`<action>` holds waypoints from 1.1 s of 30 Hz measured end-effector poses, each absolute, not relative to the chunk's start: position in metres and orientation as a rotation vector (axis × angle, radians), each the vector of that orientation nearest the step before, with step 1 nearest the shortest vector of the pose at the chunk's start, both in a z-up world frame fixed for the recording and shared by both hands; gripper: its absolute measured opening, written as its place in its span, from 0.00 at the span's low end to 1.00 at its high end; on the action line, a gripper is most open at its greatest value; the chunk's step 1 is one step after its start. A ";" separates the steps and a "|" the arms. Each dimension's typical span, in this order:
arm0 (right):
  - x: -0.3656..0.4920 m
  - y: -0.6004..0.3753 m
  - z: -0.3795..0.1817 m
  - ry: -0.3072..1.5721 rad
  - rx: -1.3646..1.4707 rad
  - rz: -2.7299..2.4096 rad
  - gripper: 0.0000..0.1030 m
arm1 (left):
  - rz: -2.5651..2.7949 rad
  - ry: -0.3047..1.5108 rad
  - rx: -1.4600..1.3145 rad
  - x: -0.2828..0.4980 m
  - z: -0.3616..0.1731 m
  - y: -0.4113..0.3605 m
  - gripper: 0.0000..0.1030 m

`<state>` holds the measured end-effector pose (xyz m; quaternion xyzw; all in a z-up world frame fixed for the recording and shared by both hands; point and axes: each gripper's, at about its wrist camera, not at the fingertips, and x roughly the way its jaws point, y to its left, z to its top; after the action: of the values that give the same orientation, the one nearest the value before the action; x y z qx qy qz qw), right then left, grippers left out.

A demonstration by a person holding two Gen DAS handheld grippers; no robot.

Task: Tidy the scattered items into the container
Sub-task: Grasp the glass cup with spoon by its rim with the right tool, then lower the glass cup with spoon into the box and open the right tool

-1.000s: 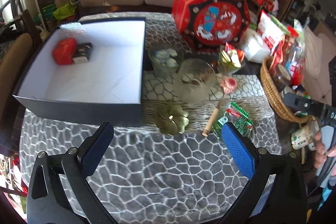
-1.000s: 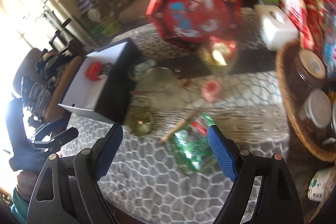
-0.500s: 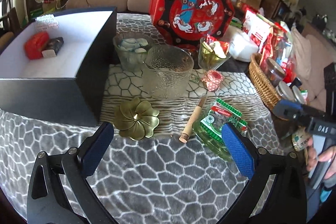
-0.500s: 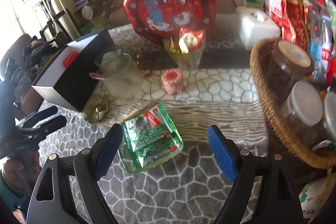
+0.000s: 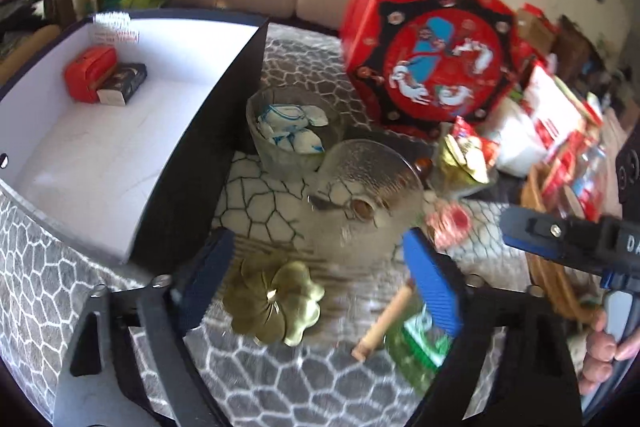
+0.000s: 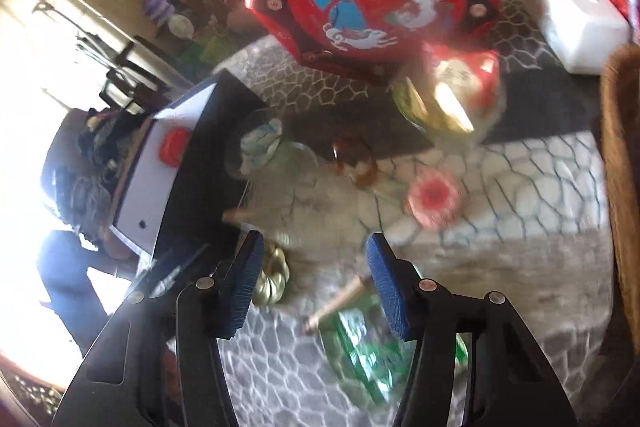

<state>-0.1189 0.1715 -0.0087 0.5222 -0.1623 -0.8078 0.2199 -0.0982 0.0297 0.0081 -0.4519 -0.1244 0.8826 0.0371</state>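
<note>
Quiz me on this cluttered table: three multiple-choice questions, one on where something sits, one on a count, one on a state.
1. Where is the gold flower dish?
A. inside the box
B. on the tablecloth beside the box
C. in the wicker basket

2. How many items lie in the box?
A. none
B. two
C. five

3. The textured glass bowl next to the candy bowl is:
A. upright
B. overturned
C. shattered

Answers: 1 B, it lies on the cloth by the dark wall; 2 B, a red item and a dark packet; 3 A, its rim faces up.

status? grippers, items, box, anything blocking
Left gripper jaws closing, gold flower dish between them, not gripped. Right gripper jaws closing, empty, above the green packet. Box holds two items. Glass bowl crowds the dish.
</note>
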 end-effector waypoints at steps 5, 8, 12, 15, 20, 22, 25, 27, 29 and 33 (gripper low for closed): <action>-0.162 0.147 -0.024 -0.434 1.625 -2.188 0.55 | 2.710 -0.435 -1.435 -0.110 0.001 0.029 0.75; -0.175 0.134 -0.032 -0.376 1.690 -2.183 0.50 | 2.740 -0.411 -1.436 -0.109 -0.004 0.034 0.74; -0.185 0.121 -0.046 -0.259 1.767 -2.171 0.40 | 2.721 -0.545 -1.500 -0.114 -0.017 0.033 0.54; -0.193 0.117 -0.052 -0.238 1.792 -2.170 0.39 | 2.734 -0.617 -1.517 -0.116 -0.022 0.038 0.54; -0.198 0.112 -0.063 -0.213 1.832 -2.147 0.30 | 2.703 -0.764 -1.590 -0.119 -0.034 0.046 0.66; -0.199 0.112 -0.066 -0.206 1.836 -2.142 0.23 | 2.687 -0.789 -1.606 -0.124 -0.039 0.047 0.66; -0.203 0.111 -0.070 -0.243 1.832 -2.124 0.17 | 2.648 -0.851 -1.643 -0.132 -0.048 0.044 0.63; -0.202 0.108 -0.069 -0.228 1.820 -2.129 0.16 | 2.594 -0.895 -1.633 -0.136 -0.052 0.041 0.44; -0.200 0.107 -0.067 -0.201 1.799 -2.133 0.16 | 2.596 -0.871 -1.639 -0.138 -0.049 0.042 0.38; -0.189 0.111 -0.062 -0.195 1.762 -2.162 0.15 | 2.613 -0.812 -1.633 -0.134 -0.045 0.048 0.33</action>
<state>-0.1894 0.1108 -0.0623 0.6209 -0.0686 -0.7617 0.1721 -0.1336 0.0476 -0.0453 -0.5123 -0.2547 0.8198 -0.0226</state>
